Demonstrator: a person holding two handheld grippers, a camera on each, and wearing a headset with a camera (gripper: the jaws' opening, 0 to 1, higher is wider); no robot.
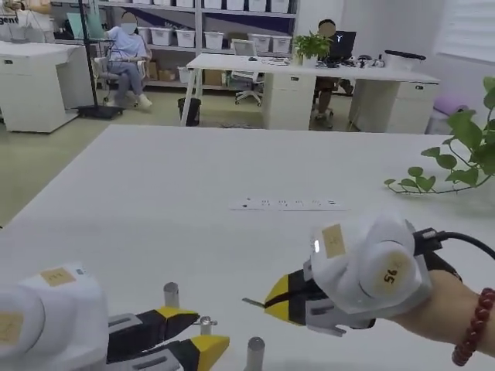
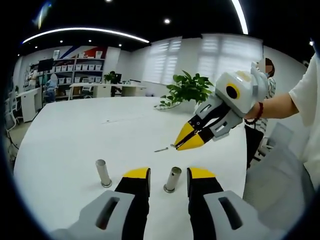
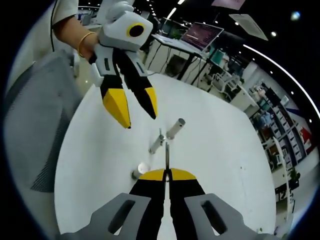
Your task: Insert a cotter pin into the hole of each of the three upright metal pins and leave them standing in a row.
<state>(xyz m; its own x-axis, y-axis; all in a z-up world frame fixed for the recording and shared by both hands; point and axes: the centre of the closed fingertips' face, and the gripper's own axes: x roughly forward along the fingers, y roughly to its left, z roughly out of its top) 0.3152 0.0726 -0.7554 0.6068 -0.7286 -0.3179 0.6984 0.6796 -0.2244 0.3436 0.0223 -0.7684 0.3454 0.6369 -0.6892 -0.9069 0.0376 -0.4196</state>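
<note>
Right hand-held gripper pinches thin grey cotter pin, left hand-held gripper gapes, seemingly round a silver upright pin; skewed push may topple it.

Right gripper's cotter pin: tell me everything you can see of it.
The cotter pin is a thin, straight, grey sliver, metal by its look. The right gripper is shut on one end; the rest juts straight out past the yellow tips, in the air above the white table, aimed toward the metal pins and touching none.
</note>
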